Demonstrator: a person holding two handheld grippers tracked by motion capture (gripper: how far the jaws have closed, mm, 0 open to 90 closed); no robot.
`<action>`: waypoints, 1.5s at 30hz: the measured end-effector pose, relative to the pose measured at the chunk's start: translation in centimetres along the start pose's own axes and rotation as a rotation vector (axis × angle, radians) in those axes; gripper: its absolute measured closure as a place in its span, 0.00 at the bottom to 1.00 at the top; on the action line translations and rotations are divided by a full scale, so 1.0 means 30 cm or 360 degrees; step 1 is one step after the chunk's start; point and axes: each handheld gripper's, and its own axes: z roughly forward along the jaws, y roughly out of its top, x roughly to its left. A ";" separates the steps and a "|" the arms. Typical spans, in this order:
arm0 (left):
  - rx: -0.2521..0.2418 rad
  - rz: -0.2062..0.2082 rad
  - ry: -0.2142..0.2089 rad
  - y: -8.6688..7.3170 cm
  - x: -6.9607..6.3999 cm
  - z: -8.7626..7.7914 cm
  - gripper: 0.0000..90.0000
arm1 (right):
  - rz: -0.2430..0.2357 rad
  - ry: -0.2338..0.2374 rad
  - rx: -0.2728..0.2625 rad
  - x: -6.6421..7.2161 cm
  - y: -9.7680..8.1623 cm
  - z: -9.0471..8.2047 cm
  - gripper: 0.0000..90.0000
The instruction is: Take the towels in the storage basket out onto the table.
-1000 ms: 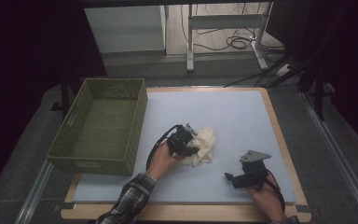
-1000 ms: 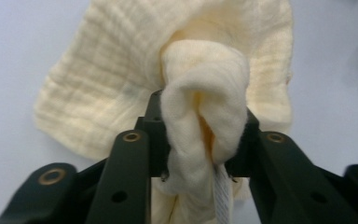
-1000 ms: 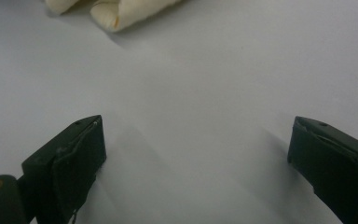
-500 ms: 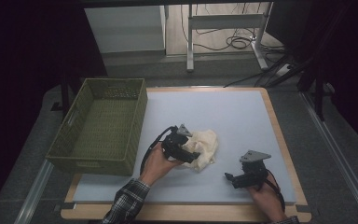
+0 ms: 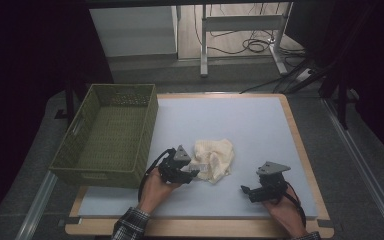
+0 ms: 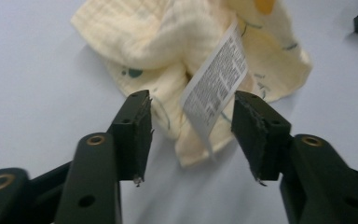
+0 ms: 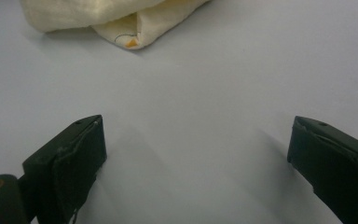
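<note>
A crumpled pale yellow cloth (image 5: 216, 156) lies on the grey-blue mat near the table's middle. My left gripper (image 5: 193, 173) sits at the cloth's near-left edge and points at it. In the left gripper view its jaws (image 6: 191, 123) stand partly apart and have just been closing. The cloth's white printed label (image 6: 216, 79) and a fold of cloth (image 6: 168, 42) lie between the pads, which do not press on them. My right gripper (image 5: 246, 190) rests open on the mat to the right. Bare mat lies between its fingers (image 7: 198, 140), with the cloth (image 7: 98, 14) farther ahead.
An olive woven basket (image 5: 100, 174) stands on the table's left side, close to my left hand. The grey-blue mat (image 5: 250, 120) extends behind the cloth to the wooden table edge. Table legs and cables lie on the floor beyond.
My left gripper has drawn back from the cloth, leftward and toward the near edge, and its jaws stand wider than a second ago. The right gripper has not moved.
</note>
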 end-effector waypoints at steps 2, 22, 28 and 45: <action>-0.0009 -0.0019 0.0004 -0.021 0.003 0.005 0.54 | 0.0001 0.0001 0.0001 0.000 0.000 0.000 0.05; -0.0042 -0.0114 0.0080 -0.102 0.029 0.066 0.19 | 0.0023 0.0121 -0.0021 0.000 0.013 -0.012 0.33; -0.0042 -0.0116 0.0085 -0.103 0.029 0.067 0.18 | 0.0023 0.0200 -0.0048 0.009 0.066 -0.005 0.48; -0.0043 -0.0119 0.0081 -0.104 0.030 0.067 0.18 | -0.0012 0.0441 -0.0209 0.053 0.291 0.049 0.56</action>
